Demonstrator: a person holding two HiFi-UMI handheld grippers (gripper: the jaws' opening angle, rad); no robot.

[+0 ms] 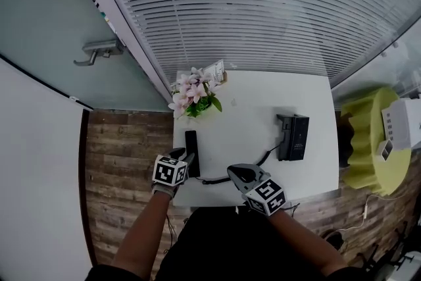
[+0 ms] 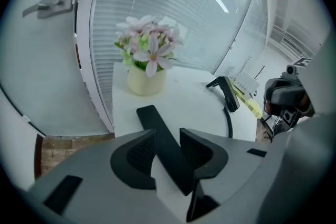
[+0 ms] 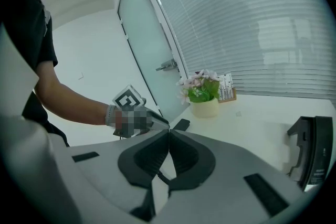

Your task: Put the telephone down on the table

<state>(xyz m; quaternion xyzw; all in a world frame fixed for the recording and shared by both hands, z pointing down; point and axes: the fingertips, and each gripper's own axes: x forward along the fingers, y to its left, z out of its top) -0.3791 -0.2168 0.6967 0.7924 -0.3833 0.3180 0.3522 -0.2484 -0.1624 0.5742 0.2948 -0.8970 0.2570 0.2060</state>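
On the table (image 1: 263, 99), telephone handset (image 1: 191, 145) lengthwise toward flowers (image 1: 195, 94), between spread left tool (image 2: 168, 139)

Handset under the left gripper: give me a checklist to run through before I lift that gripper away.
1. Handset lying flat on the table: ok.
2. Left gripper jaws apart, not squeezing the handset: ok.
3. Coiled cord free of the left gripper: cannot tell.
4. Right gripper jaws shut; whether they pinch the cord: cannot tell.
5. Flower pot standing apart from the handset: ok.
6. Phone base on the table, away from both grippers: ok.
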